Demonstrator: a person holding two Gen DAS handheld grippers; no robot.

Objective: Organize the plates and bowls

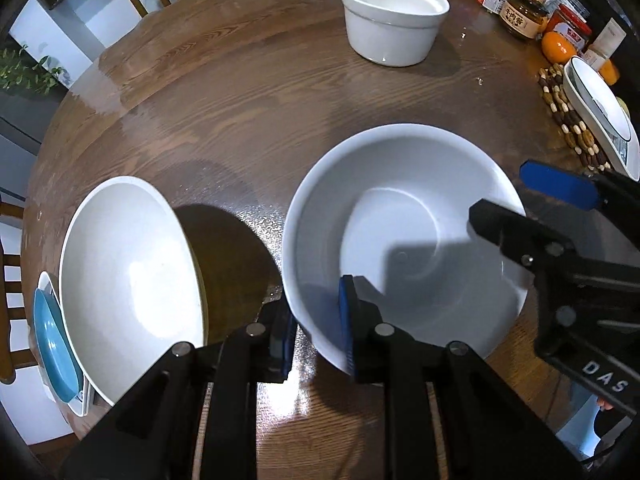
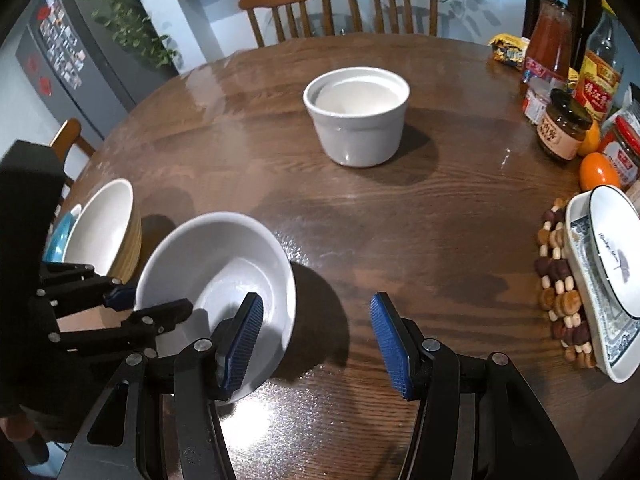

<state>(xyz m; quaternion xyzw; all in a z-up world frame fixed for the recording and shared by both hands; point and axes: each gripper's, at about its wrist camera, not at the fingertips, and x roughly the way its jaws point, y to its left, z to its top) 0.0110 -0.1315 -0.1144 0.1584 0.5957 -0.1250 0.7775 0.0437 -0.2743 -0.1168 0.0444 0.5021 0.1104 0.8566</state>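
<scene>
My left gripper (image 1: 314,300) is shut on the near rim of a white bowl (image 1: 400,208), one pad outside the wall and one inside. The right wrist view shows this bowl (image 2: 224,264) tilted above the wooden table (image 2: 400,220), with the left gripper (image 2: 160,300) on its left edge. My right gripper (image 2: 316,300) stands open beside the bowl's right rim, with its left finger in front of the rim and nothing pinched. Seen from the left wrist, the right gripper (image 1: 500,192) straddles that rim. A deep white bowl (image 2: 356,116) stands at the table's middle.
A cream bowl (image 1: 128,280) sits at the left on a blue plate (image 1: 52,344). At the right edge, patterned plates (image 2: 608,280) lie on a beaded trivet (image 2: 556,280). Jars, bottles and oranges (image 2: 600,172) crowd the far right. Chairs (image 2: 340,8) stand behind the table.
</scene>
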